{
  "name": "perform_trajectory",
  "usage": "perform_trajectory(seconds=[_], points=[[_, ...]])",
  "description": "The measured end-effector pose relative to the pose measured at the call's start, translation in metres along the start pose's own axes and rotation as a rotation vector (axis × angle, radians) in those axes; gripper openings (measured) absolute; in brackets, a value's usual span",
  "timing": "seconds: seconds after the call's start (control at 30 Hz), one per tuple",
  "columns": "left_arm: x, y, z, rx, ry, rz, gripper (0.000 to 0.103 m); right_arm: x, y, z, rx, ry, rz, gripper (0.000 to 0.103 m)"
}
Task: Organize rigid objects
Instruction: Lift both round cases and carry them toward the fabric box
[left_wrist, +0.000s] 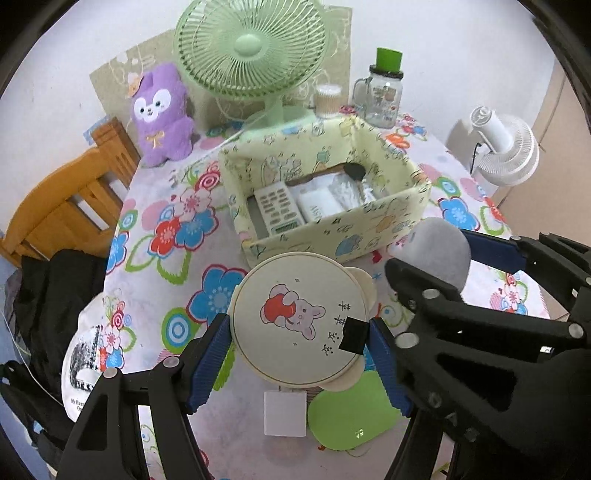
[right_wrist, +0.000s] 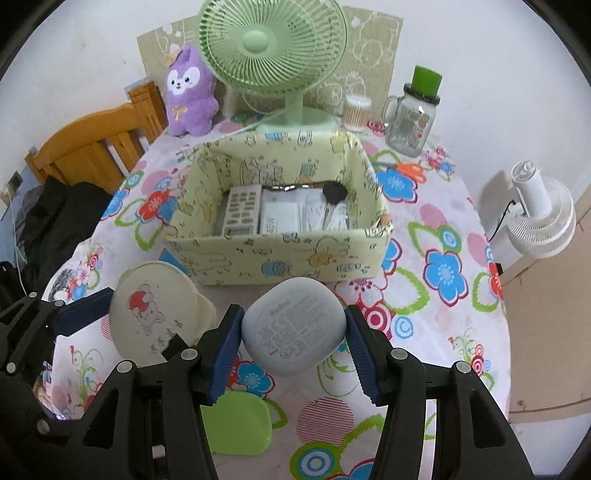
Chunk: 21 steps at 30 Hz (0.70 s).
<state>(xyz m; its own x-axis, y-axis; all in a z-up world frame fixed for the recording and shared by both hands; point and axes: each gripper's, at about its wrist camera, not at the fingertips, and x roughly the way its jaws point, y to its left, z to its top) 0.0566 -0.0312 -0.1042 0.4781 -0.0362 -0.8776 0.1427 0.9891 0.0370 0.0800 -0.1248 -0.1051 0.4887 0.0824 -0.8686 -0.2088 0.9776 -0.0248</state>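
The left gripper (left_wrist: 299, 354), black-framed with ribbed blue pads, pinches a round cream-coloured tin with a cartoon rabbit printed on its lid (left_wrist: 299, 317), one pad on each side of the rim. A small black square of tape sits at the lid's edge by the right-hand pad. The tin is held up off the flowered tablecloth (left_wrist: 166, 258), just in front of the pale yellow fabric storage box with cartoon prints (left_wrist: 332, 236).

The right gripper (right_wrist: 293, 338) clamps a smooth grey rounded earbud case (right_wrist: 295, 325), its printed underside facing the camera. That case also hangs above the cloth, close to the box's front wall and just beside the tin.

Inside the box lie a white remote control with rows of buttons (left_wrist: 277, 206), a white flat packet, a crinkled clear bag and a black-headed key.

Below the grippers, on the cloth, rest a light green rounded plastic case (left_wrist: 351, 417) and a small white square block (left_wrist: 285, 413).

Behind the box stand a mint green desk fan (left_wrist: 251, 48), a purple plush toy (left_wrist: 162, 114) and a glass mug jar with a green lid (left_wrist: 384, 96).
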Motion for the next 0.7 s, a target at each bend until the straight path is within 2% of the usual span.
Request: perform_trajectory(seconds=[0.7], points=[[-0.029, -0.005, 0.031, 0.008, -0.046, 0.005, 0.076, -0.035, -0.008, 0.029, 0.0, -0.058, -0.02, 0.059]])
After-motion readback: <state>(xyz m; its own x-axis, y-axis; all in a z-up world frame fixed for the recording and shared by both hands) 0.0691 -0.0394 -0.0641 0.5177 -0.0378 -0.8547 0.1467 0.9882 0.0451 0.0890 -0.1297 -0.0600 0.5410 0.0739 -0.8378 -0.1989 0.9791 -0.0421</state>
